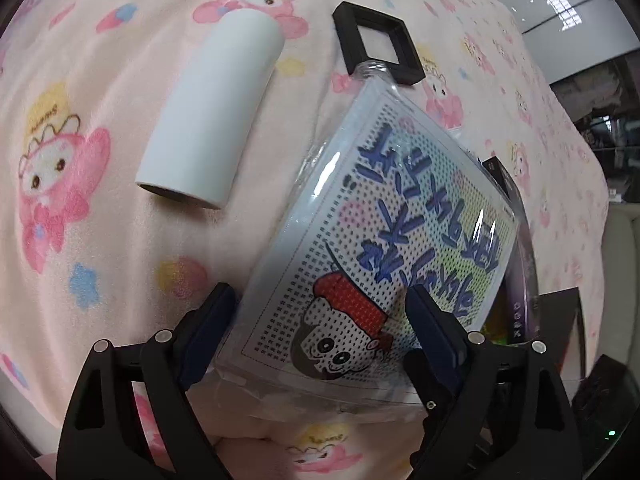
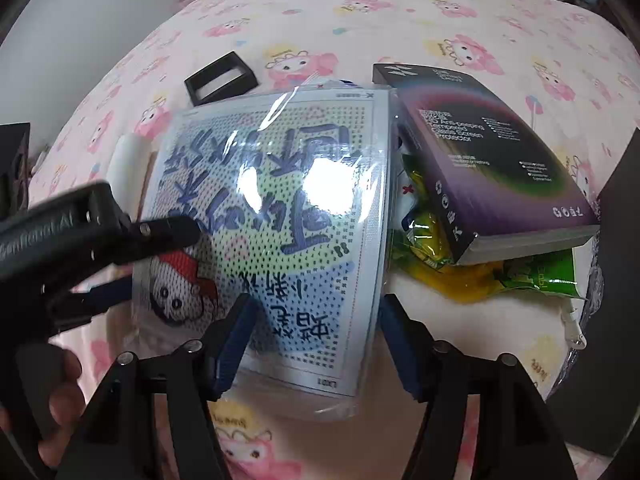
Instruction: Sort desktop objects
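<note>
A flat plastic-wrapped cross-stitch packet point(image 1: 384, 248) with blue lettering and a red-hatted cartoon figure lies tilted on the pink cartoon blanket point(image 1: 100, 80). My left gripper point(image 1: 320, 316) stands open, its fingers on either side of the packet's lower corner. In the right wrist view the left gripper point(image 2: 160, 260) straddles the packet's left edge without pinching it. My right gripper point(image 2: 316, 332) is open over the packet point(image 2: 280, 184), whose lower right corner sits between the fingers. A white roll point(image 1: 212, 120) and a black square frame point(image 1: 378, 46) lie beyond.
A dark purple box point(image 2: 492, 164) rests on a green-and-yellow snack bag point(image 2: 480, 272) just right of the packet. A hand point(image 2: 60, 400) holds the left gripper. Dark objects stand at the right edge point(image 2: 616, 280) and left edge point(image 2: 14, 160).
</note>
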Available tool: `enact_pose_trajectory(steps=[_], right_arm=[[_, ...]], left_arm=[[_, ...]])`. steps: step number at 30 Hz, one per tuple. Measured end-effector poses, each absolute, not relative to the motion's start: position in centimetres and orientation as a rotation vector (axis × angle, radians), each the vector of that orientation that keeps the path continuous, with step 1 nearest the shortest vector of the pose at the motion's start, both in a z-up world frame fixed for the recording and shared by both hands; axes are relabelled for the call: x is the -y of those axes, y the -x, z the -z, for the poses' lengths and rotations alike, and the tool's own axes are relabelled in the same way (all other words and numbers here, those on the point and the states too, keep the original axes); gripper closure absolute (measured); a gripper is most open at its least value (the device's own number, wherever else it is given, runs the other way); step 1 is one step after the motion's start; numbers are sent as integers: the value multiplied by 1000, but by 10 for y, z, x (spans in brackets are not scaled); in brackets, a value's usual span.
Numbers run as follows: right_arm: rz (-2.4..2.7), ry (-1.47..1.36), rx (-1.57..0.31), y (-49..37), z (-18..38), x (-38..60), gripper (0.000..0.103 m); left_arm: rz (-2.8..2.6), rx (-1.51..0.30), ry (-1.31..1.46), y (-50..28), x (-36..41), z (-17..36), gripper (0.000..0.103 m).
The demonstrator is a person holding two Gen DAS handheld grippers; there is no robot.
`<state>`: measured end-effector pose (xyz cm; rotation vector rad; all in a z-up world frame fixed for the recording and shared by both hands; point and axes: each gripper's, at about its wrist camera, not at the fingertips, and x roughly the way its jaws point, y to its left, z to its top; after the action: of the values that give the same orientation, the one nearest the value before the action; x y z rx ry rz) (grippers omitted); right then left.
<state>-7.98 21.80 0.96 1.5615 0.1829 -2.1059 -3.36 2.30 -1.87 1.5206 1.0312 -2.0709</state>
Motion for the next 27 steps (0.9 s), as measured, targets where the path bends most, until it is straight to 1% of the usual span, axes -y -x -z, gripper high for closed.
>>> enact_pose_trajectory(steps=[2,6,9,12,16,19,21,23,24,27], right_arm=[[2136,-1515,-187,73,-20,-219,40],[2169,-1444,-173,59,-50,-231,46],[2216,-1426,-175,46,-74,-246,47],[2256,-1422,-149,32,-91,-268,47],[2243,-1467,-82,15,-91,-300,47],[2237,-1512,-36,-4,-80,-321,47],[2216,-1547,34,-9,-68,-333,47],[2195,-1583,107,-12,-56,-345,47],[2195,-1590,126,-13,-52,-348,47],[2207,-1594,147,-14,-41,-351,47]], left_arm=[[2095,-1016,-1508,32,-25,13,19],[2234,-879,-1531,27,-53,-8,20],[2385,-796,-1515,19,-78,-28,20],[2427,-786,-1592,17,-94,-31,19],[2460,-818,-1691,16,-110,-28,20],[2484,-779,-1768,20,-125,-26,20],[2483,-739,-1806,22,-135,-23,20],[2480,-690,-1836,23,-141,-18,24],[2474,-657,-1847,23,-143,-13,32],[2431,-589,-1886,28,-150,-1,42]])
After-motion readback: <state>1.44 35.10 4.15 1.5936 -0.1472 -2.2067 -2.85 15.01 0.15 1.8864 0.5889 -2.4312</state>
